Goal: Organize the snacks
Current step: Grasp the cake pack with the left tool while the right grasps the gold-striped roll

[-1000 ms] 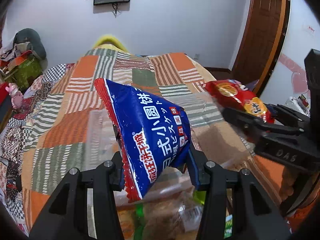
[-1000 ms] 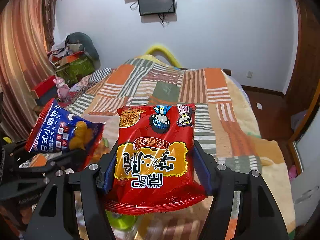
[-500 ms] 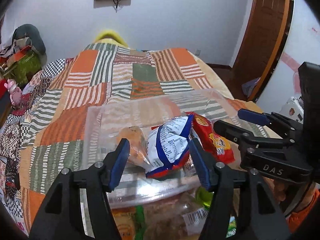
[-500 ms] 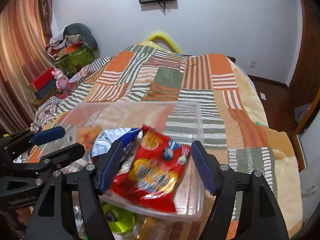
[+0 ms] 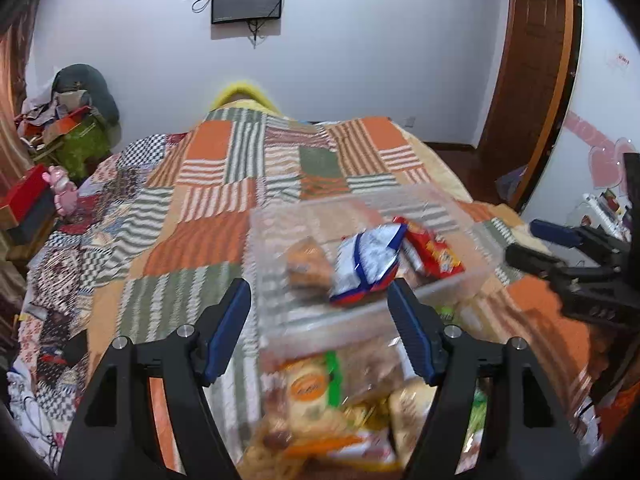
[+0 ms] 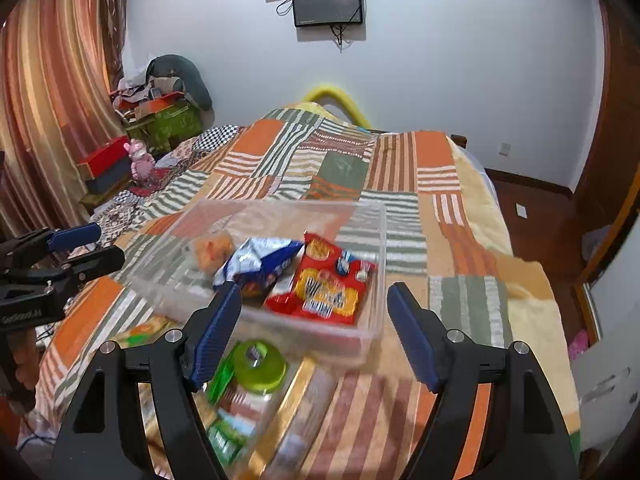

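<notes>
Your left gripper [image 5: 320, 316] and right gripper [image 6: 314, 316] have jaws wide apart, empty. Mid-frame, the clear plastic bin [image 6: 376, 240] holds the red snack bag [image 6: 326, 284] and blue-white biscuit bag [image 6: 256, 264]; the loose packets [image 6: 240, 392] at lower frame remain unsorted.

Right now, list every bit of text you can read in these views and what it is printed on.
None reads cleanly.
Red noodle snack packet in the clear plastic bin: large characters, blurred.
Blue-and-white biscuit bag: print too blurred.
Black body of the left tongs: pale lettering, too small.
Orange-labelled packet: blurred.

Patchwork quilt [image 6: 404, 184], wall screen [image 6: 327, 4], striped curtain [image 6: 48, 92].
</notes>
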A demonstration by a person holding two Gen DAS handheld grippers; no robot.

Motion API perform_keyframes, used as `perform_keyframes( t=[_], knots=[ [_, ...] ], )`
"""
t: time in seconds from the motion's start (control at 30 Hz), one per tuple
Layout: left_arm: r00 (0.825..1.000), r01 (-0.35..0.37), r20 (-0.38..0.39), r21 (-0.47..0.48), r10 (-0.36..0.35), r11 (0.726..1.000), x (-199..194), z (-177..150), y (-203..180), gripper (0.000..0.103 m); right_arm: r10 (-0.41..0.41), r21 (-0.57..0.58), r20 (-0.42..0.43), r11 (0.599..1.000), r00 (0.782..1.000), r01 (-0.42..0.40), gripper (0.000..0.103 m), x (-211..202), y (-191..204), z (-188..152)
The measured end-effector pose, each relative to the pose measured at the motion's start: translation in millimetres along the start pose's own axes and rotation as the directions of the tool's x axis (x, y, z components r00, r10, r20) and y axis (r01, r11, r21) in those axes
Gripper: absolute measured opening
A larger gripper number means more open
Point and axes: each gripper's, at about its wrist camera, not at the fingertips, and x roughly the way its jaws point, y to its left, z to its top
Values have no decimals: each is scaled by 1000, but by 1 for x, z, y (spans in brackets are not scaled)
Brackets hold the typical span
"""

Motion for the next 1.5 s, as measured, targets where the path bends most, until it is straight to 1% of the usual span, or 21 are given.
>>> perform_keyframes(
  t=[0.2,0.4,0.53,0.6,0.77,0.87,0.97,1.0,1.07,1.17,1.2,1.23,1.27,1.37,1.5],
  knots=[
    [998,-45,-49,-2,44,999,-7,-30,15,71,6,0,-25,1000,1000,-6,73,-11,3,-21],
    [992,-47,-120,-45,41,998,-1,-59,30,71,12,26,-83,1000,996,-10,73,-4,4,-43],
    [989,-17,-150,-58,8,998,6,-70,26,71,1,28,-119,1000,993,2,73,7,7,-54],
    [987,-3,-160,-59,-7,998,12,-75,22,71,8,30,-135,1000,991,-4,73,11,8,-58],
    [982,39,-181,-79,-53,996,27,-77,15,71,12,26,-172,1000,985,-8,73,25,10,-65],
    [979,34,-197,-75,-48,997,37,-77,13,70,17,34,-185,999,983,-11,73,30,9,-69],
    [974,43,-218,-90,-61,995,47,-80,16,65,24,46,-197,999,980,-16,73,35,6,-72],
    [973,38,-222,-90,-58,995,50,-81,16,64,26,50,-202,999,979,-17,72,37,5,-73],
    [975,31,-215,-80,-48,996,52,-83,16,61,35,57,-211,998,977,-23,67,40,4,-75],
    [977,15,-210,-64,-28,998,54,-85,16,49,62,73,-218,996,974,-47,58,42,3,-77],
    [978,4,-210,-63,-17,998,55,-85,16,44,66,72,-220,996,973,-51,51,43,4,-77],
    [978,-7,-208,-70,-8,998,56,-86,18,43,74,73,-223,996,972,-59,46,44,4,-78],
    [979,-7,-203,-82,-10,997,56,-86,20,42,69,72,-221,996,973,-54,46,43,5,-78],
    [983,-6,-183,-107,-14,994,53,-86,25,37,54,55,-205,998,977,-43,41,39,7,-78],
    [986,-13,-166,-108,-6,994,45,-84,27,36,46,47,-193,998,980,-37,36,34,6,-76]
  ],
)
